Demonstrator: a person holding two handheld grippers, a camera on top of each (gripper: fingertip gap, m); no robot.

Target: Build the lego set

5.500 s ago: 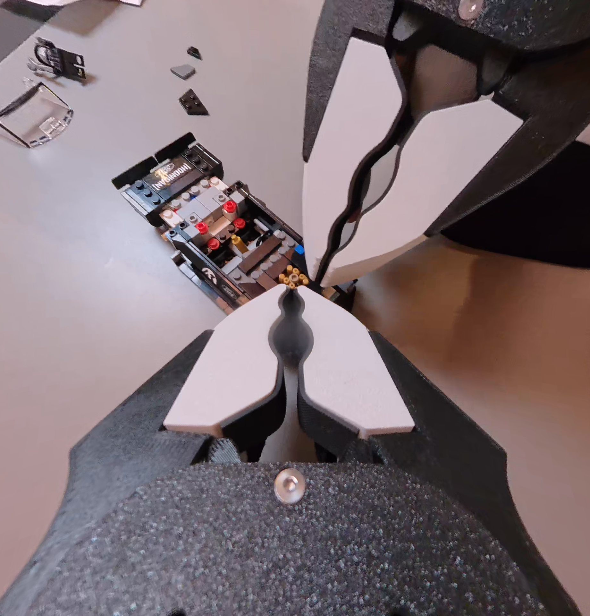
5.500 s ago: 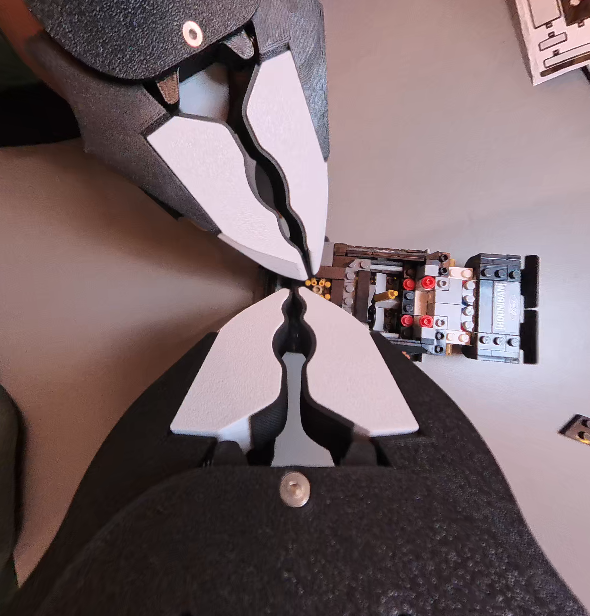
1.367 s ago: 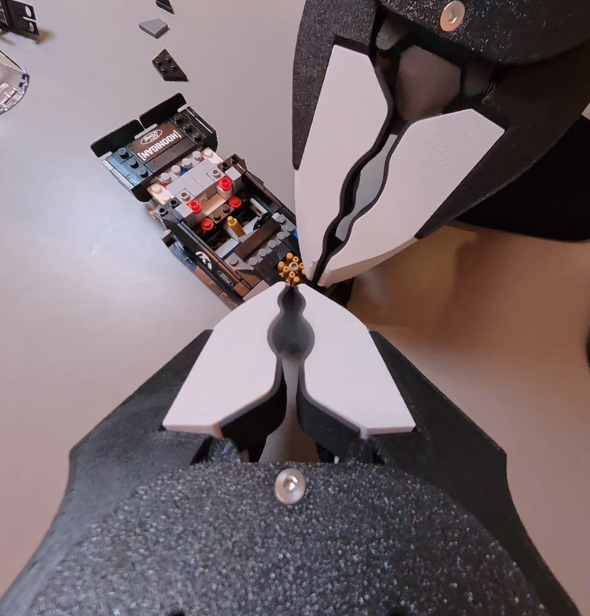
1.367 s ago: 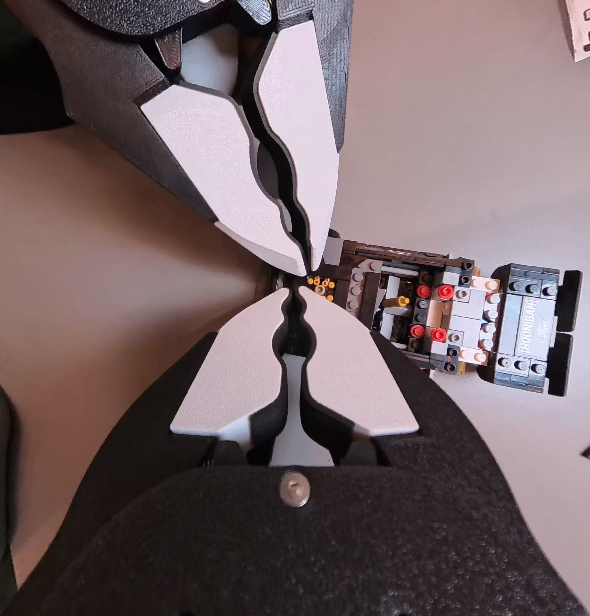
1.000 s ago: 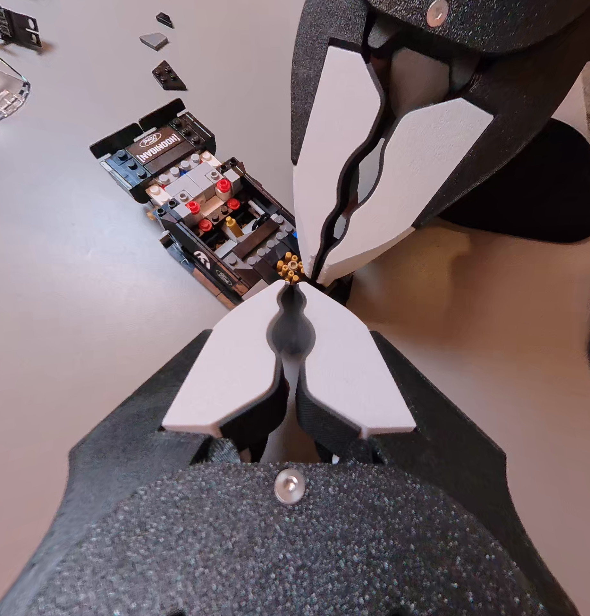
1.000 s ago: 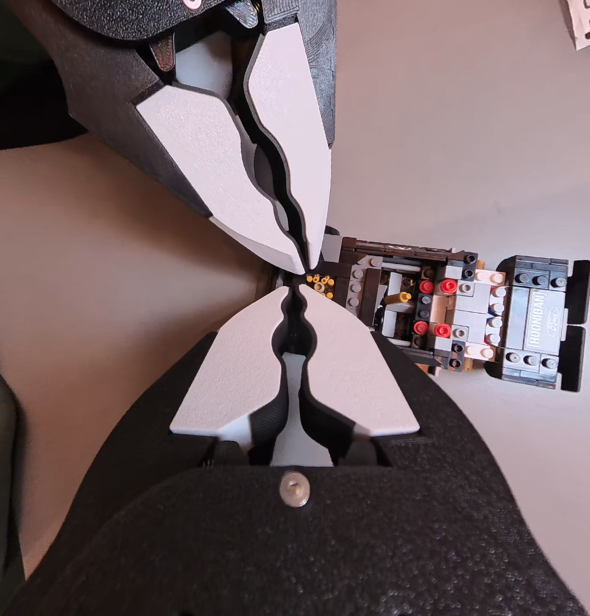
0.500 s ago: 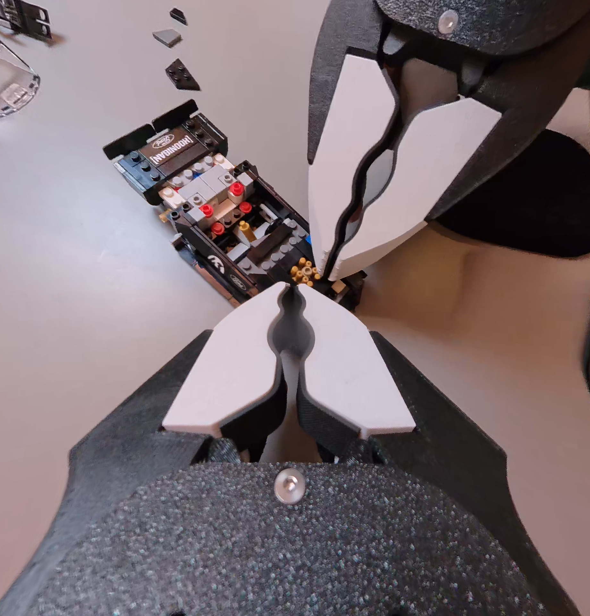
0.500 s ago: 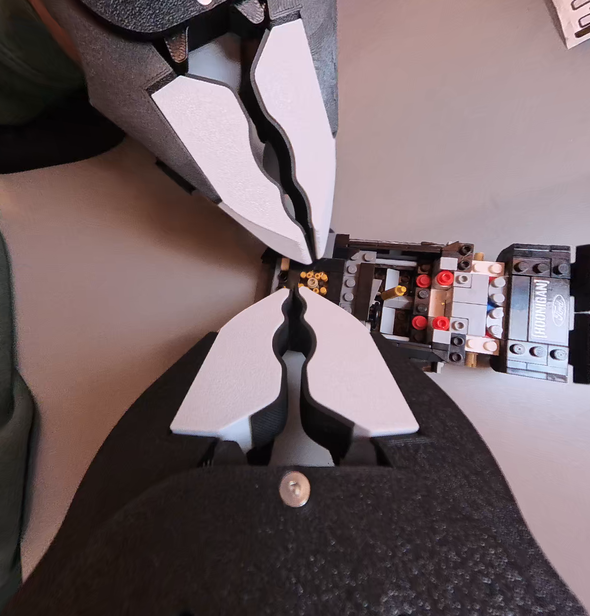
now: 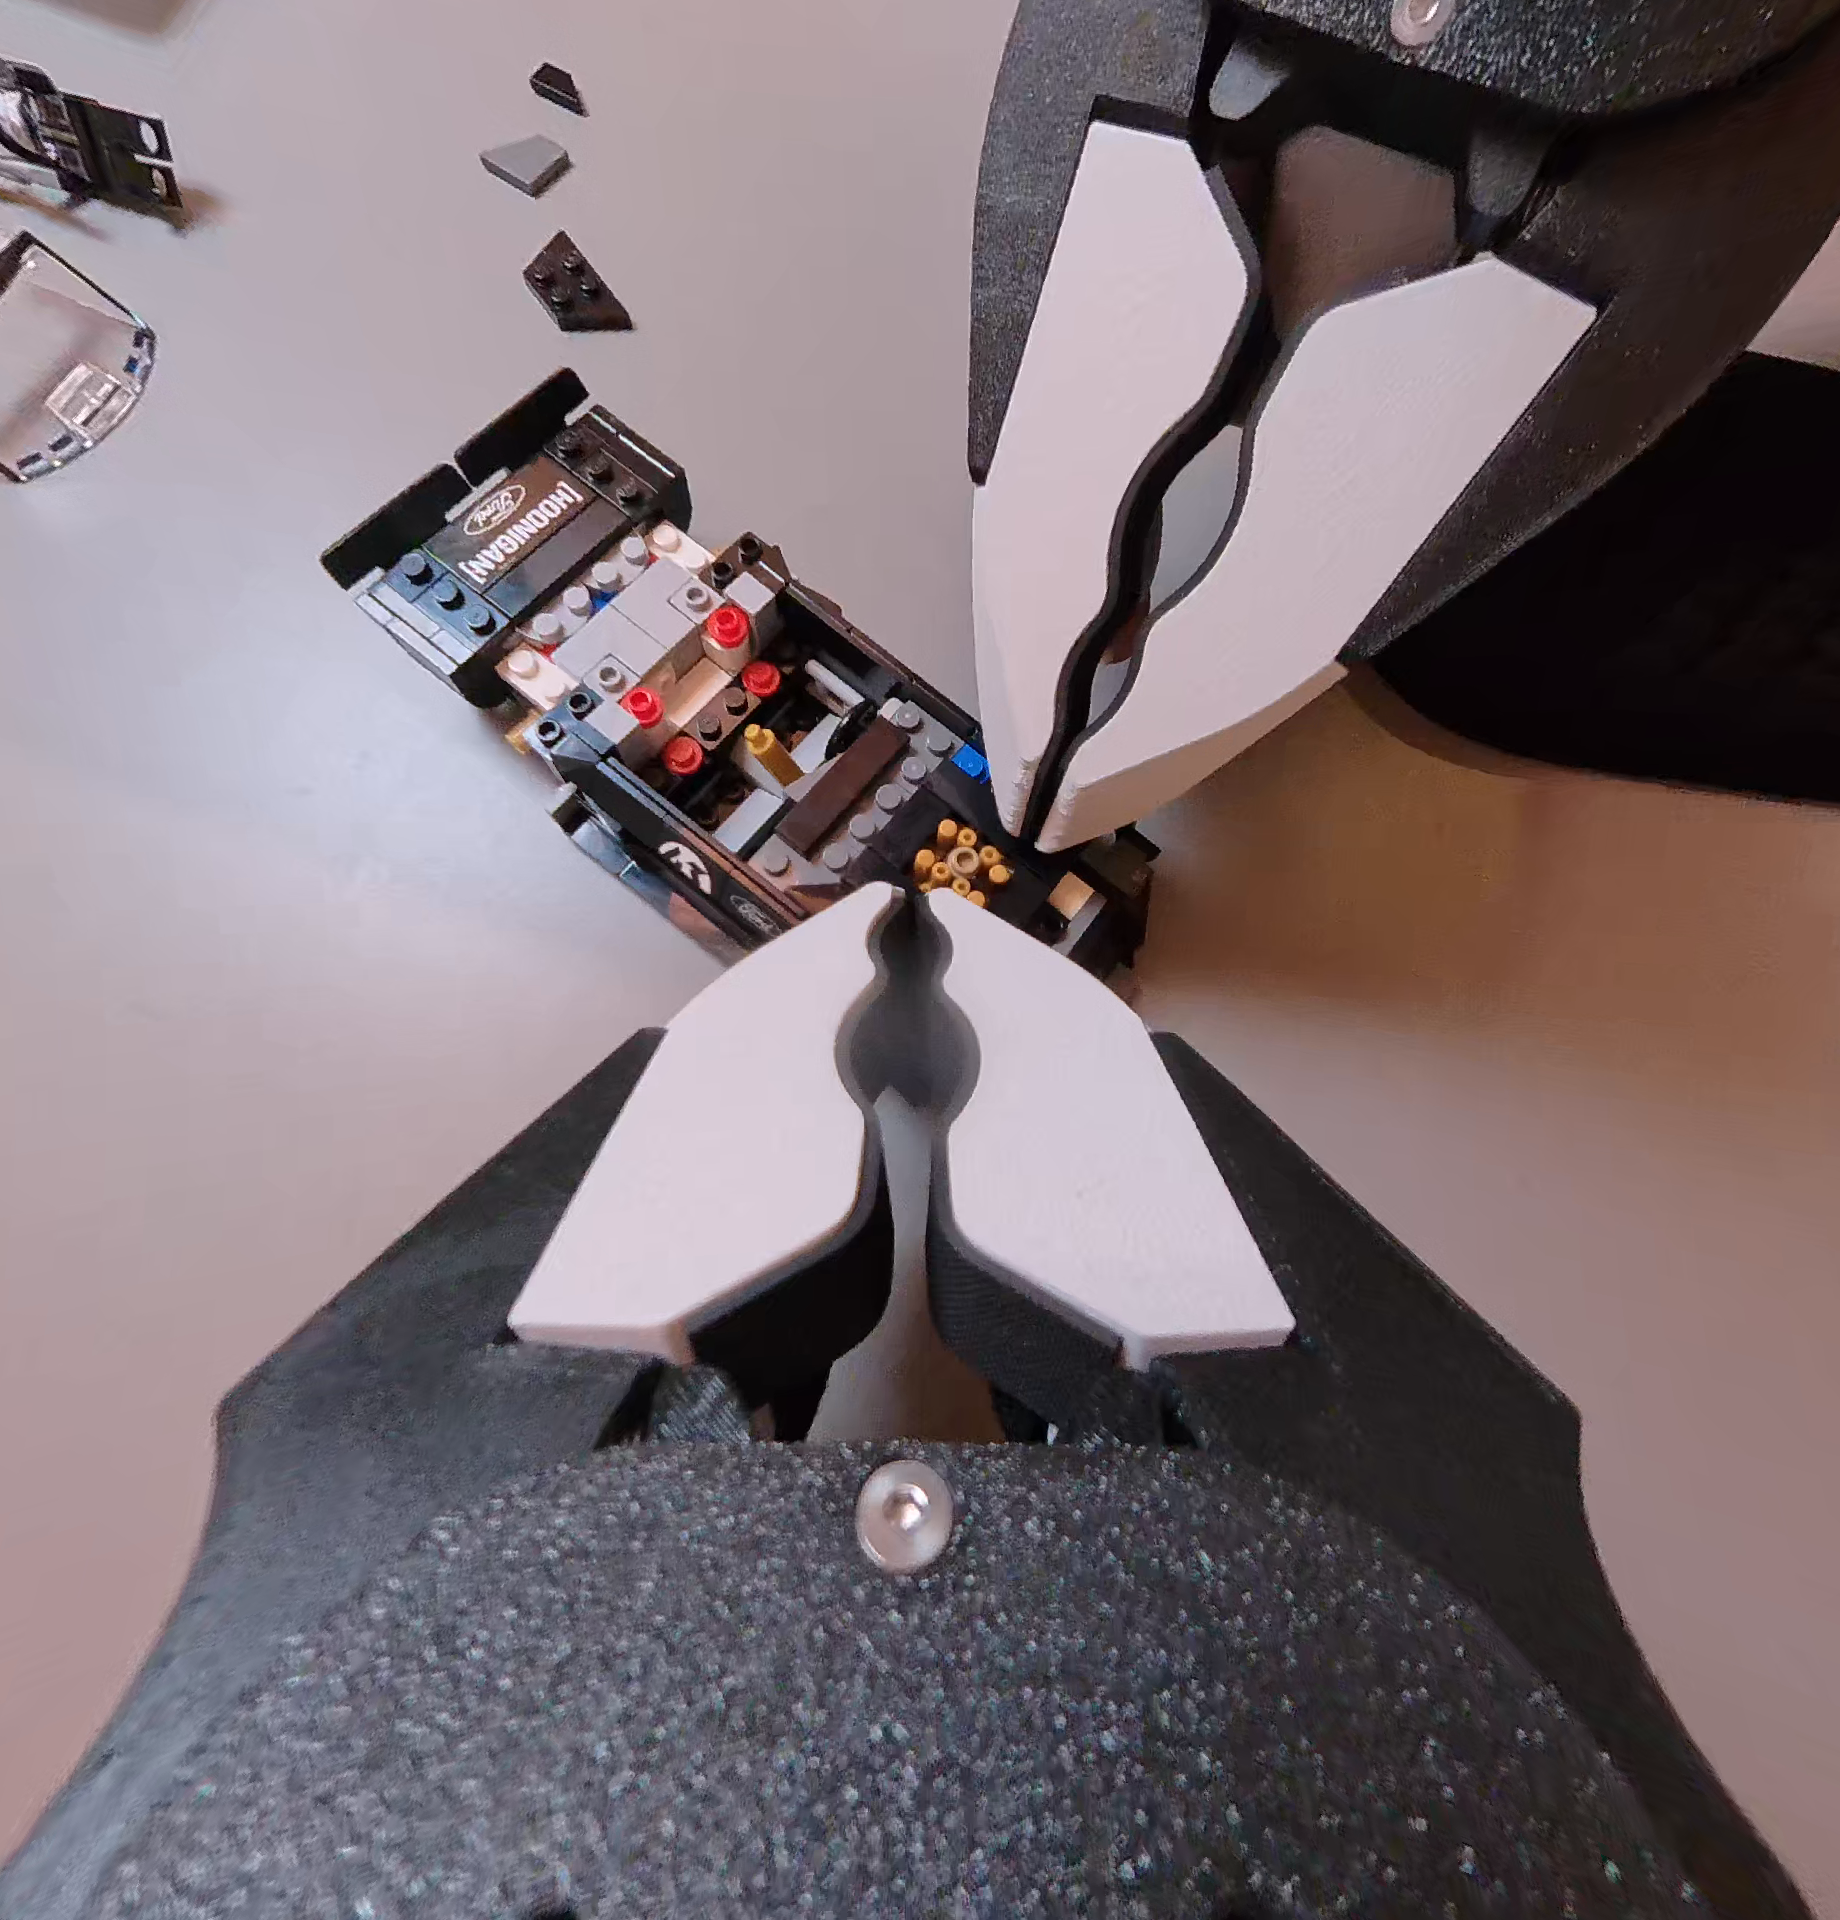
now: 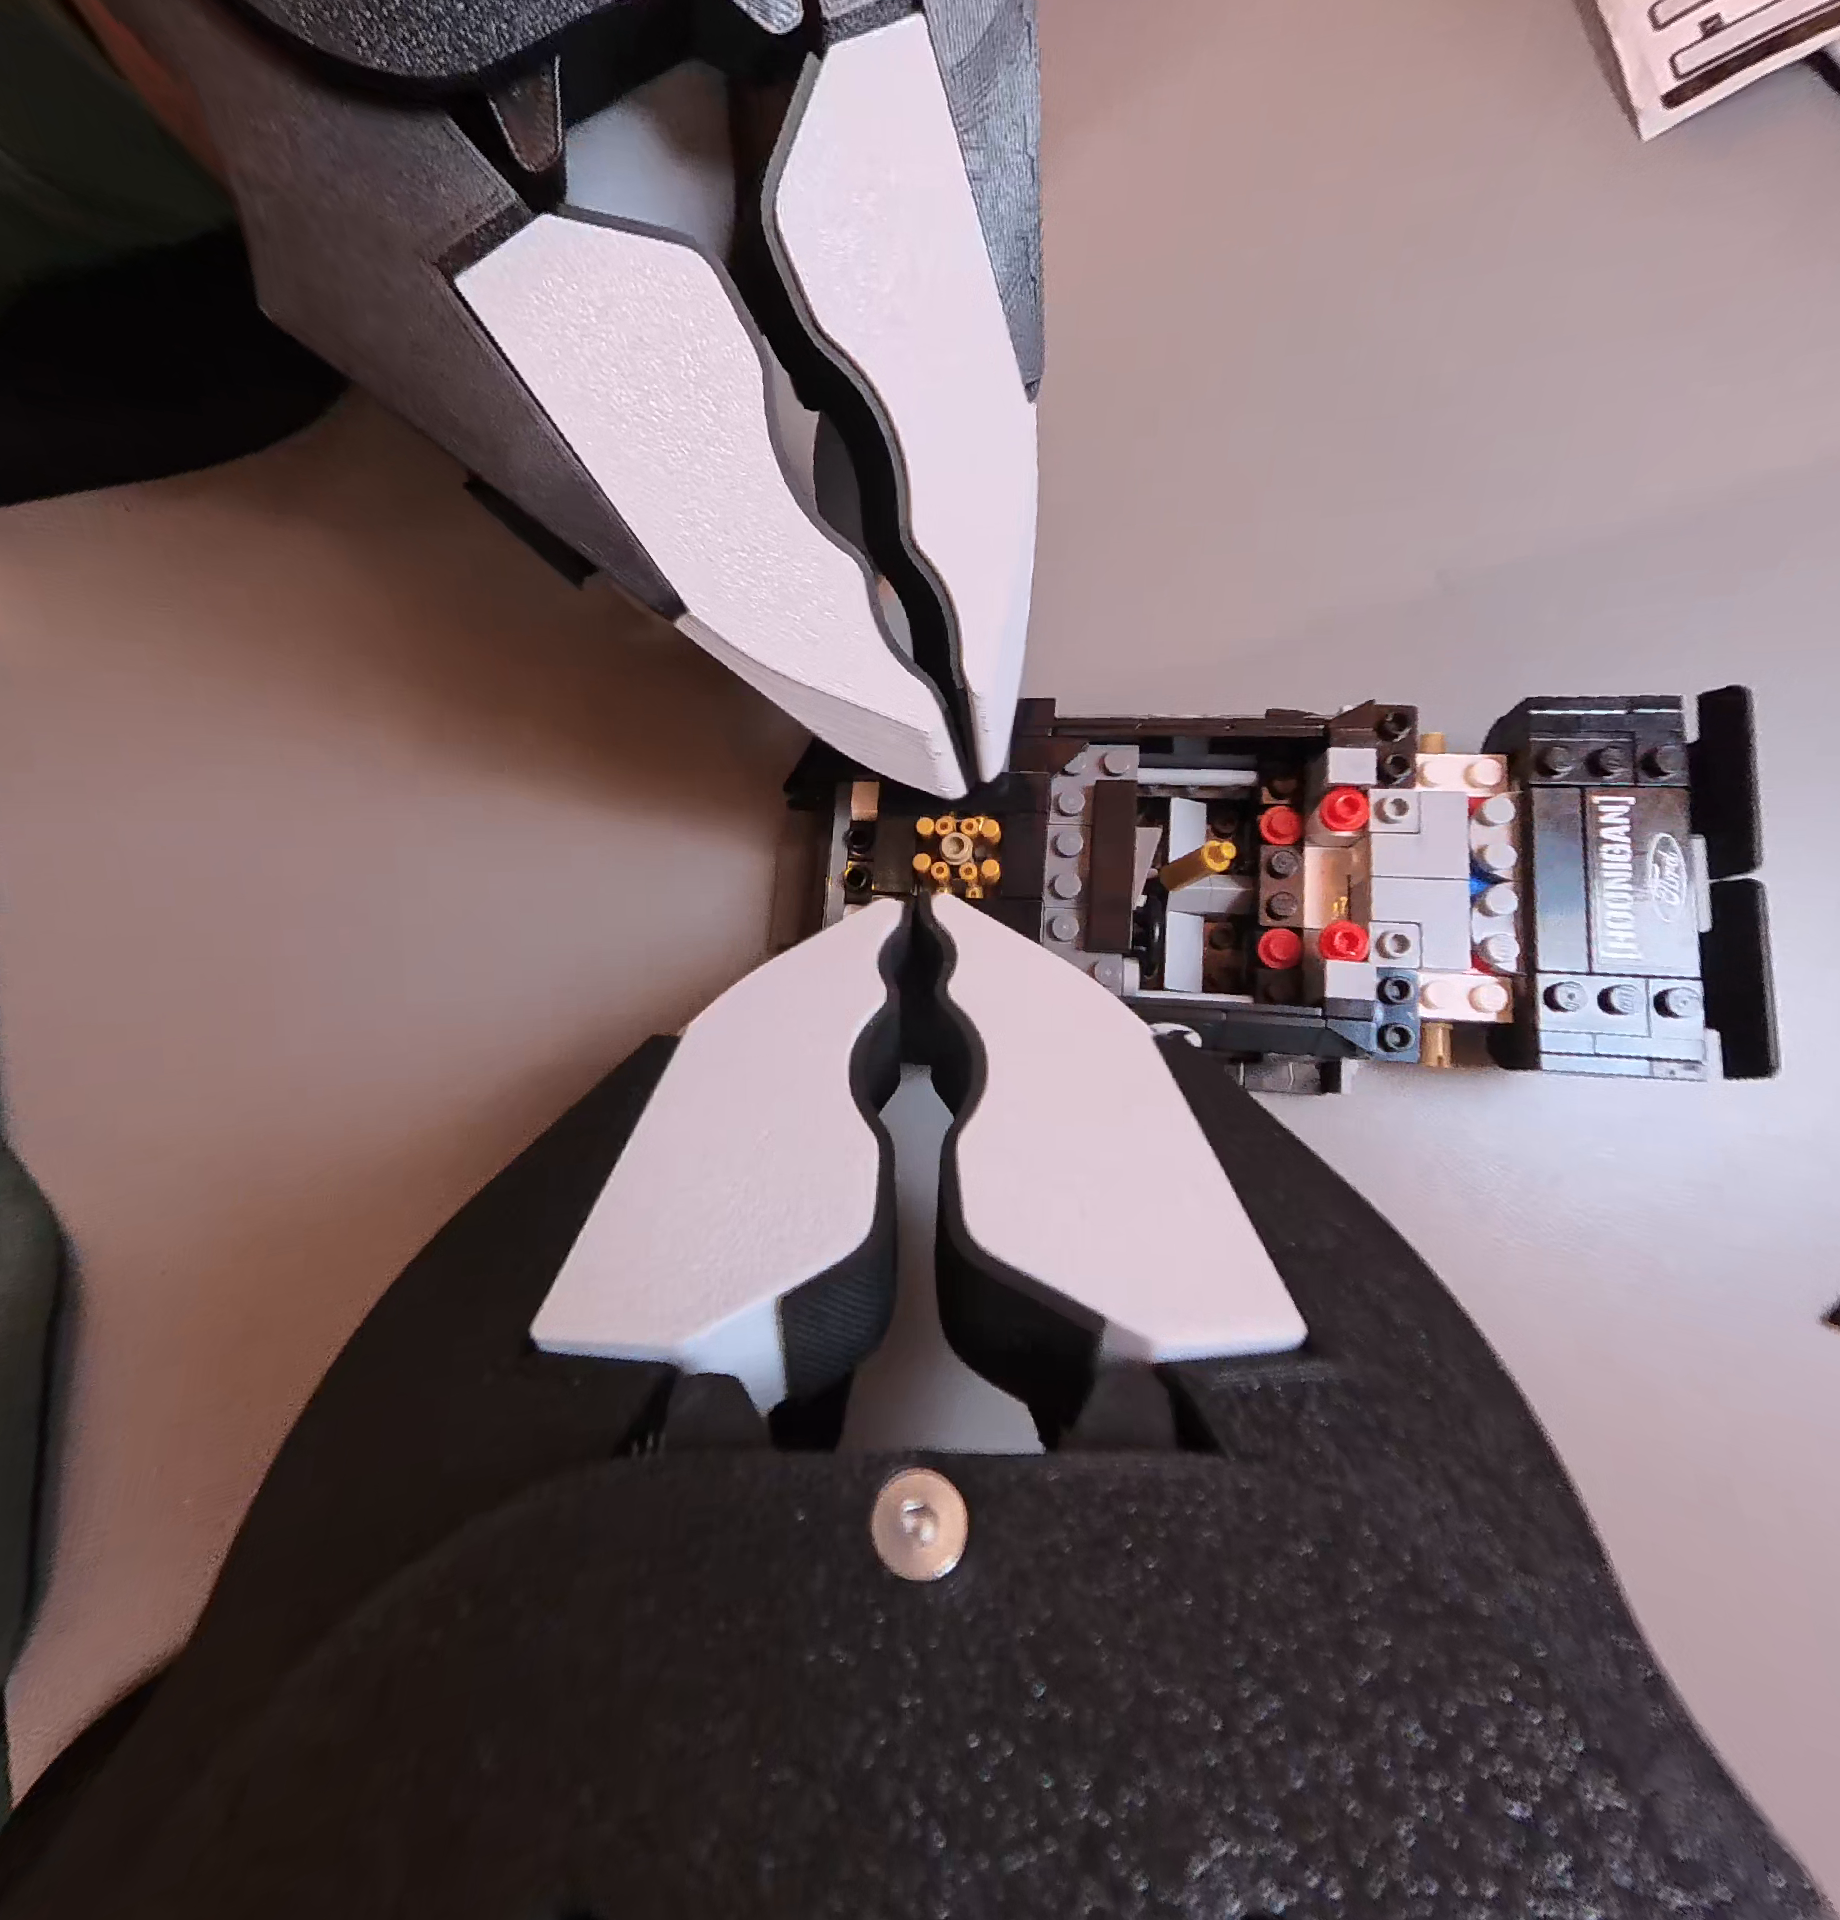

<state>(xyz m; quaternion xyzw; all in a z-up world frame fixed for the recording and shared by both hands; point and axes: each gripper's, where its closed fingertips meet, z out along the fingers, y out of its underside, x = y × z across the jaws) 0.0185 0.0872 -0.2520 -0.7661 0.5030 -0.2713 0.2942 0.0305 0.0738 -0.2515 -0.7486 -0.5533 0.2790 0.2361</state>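
Here both closed, empty claws, left claw [image 9: 911, 902] and right claw [image 10: 914, 904], flank the car's [image 9: 625, 665] gold-studded end.

Left gripper [image 9: 911, 902] is sitting with both jaws pressed together, nothing between them. Right gripper [image 10: 914, 902] is likewise fully closed and empty. Both are pointing tip to tip, nearly touching, fingertips [image 9: 1030, 800] angled downward.
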